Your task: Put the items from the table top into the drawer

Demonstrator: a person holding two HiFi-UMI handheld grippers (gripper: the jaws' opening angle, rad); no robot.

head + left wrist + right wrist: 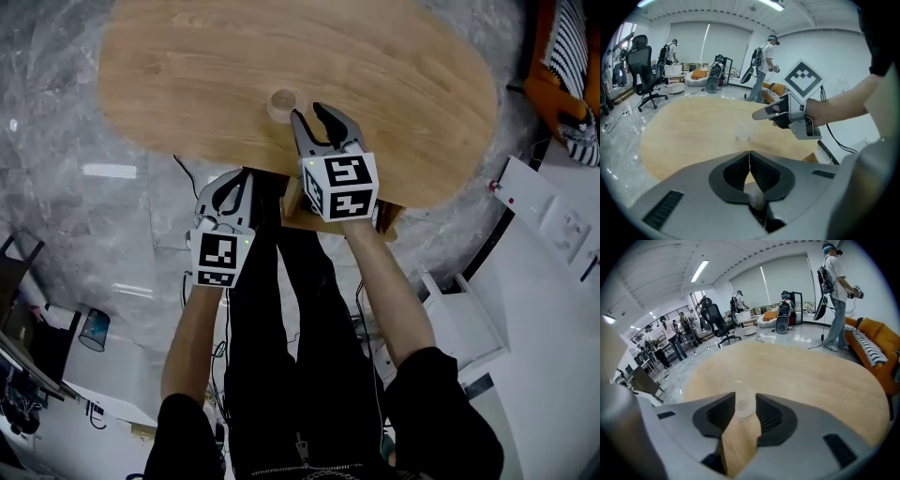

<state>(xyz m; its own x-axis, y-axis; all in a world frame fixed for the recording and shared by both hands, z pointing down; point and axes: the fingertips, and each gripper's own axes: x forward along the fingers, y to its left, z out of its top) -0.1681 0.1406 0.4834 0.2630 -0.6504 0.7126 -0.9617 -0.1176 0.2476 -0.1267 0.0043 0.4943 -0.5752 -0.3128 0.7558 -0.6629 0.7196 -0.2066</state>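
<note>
A small clear plastic cup (281, 101) stands near the front edge of the oval wooden table (187, 66). My right gripper (307, 111) is open just short of it on its right side. In the right gripper view the cup (740, 407) shows in the gap between the spread jaws of that gripper (745, 395), and the pads do not press on it. My left gripper (245, 173) is shut on nothing, low beside the table's front edge. Its view shows the closed jaws of the gripper (749, 153), the cup (743, 131) and the right gripper (759, 115). A wooden drawer (292, 208) juts from under the table, mostly hidden.
An orange sofa with a striped cushion (562, 75) stands at the far right, and white furniture (553, 216) at the right. Cables run on the floor by my legs. Office chairs (644, 70) and several people stand beyond the table.
</note>
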